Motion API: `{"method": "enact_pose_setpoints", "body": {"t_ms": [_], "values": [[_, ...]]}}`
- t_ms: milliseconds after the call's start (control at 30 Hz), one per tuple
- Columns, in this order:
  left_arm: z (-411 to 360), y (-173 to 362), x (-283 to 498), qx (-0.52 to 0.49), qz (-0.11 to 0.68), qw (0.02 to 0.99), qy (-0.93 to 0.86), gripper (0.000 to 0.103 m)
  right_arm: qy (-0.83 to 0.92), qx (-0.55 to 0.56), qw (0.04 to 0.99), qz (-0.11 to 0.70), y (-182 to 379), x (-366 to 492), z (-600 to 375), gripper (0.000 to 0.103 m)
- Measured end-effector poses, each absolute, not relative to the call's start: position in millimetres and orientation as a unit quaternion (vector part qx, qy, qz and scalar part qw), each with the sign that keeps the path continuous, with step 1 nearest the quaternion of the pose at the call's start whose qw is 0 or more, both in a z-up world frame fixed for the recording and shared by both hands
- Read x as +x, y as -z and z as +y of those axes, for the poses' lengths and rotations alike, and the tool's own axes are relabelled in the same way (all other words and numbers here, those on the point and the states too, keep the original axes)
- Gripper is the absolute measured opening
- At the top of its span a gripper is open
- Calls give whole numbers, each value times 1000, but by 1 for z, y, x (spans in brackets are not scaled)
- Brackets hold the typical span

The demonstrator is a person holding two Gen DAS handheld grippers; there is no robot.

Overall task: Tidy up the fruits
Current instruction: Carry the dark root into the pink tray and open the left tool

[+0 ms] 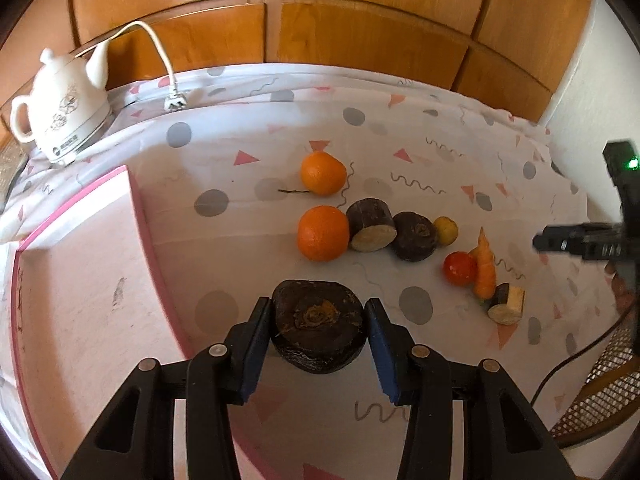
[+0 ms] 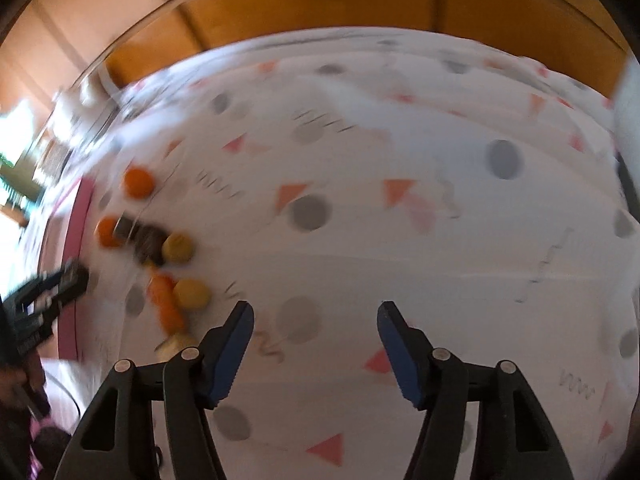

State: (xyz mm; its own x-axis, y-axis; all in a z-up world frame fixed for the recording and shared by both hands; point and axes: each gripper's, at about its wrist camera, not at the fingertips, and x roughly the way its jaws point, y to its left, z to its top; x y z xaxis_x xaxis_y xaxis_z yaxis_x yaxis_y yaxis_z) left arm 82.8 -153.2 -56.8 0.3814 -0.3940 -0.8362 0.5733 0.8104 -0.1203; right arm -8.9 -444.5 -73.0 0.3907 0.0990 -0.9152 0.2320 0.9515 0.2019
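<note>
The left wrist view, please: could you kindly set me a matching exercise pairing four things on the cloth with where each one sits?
Things:
1. dark round piece
2. white teapot
3. carrot
4. pink box

Places:
A. far left corner, by the wooden panels
B. between the jaws of the left gripper
C. leaning against the red tomato
D. along the left edge of the cloth

Pairs: 1-B, 2-A, 3-C, 4-D

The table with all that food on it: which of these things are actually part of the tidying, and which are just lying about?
Part of the job:
- dark chunk gripped in the left tongs
- two oranges
- carrot
- tomato
- pink tray

Just lying about:
- white teapot
- plug
</note>
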Motion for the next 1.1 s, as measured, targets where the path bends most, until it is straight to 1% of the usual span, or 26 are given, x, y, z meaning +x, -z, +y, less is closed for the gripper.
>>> {"method": "enact_pose_setpoints", "body": {"t_ms": [167,467,567,700,767,967,1100], "values": [[-136,48,80,76,467,835,281,47,20,115,817,565,78,-9,-426,65],[-72,40,108,10,466,861,203,47,15,105,816,569,75,-9,-428,64],[-43,43,123,-19,473,867,155,47,10,99,815,571,76,-8,-423,64],[-9,50,138,-49,478,871,104,47,-10,91,818,568,75,-8,-415,60],[8,55,146,-60,477,874,70,47,-23,83,820,566,74,-7,-409,60],[41,72,164,-92,488,868,-8,47,-34,64,815,574,79,-6,-398,60],[48,80,166,-93,491,866,-23,47,-32,64,815,575,80,-6,-398,60]]}}
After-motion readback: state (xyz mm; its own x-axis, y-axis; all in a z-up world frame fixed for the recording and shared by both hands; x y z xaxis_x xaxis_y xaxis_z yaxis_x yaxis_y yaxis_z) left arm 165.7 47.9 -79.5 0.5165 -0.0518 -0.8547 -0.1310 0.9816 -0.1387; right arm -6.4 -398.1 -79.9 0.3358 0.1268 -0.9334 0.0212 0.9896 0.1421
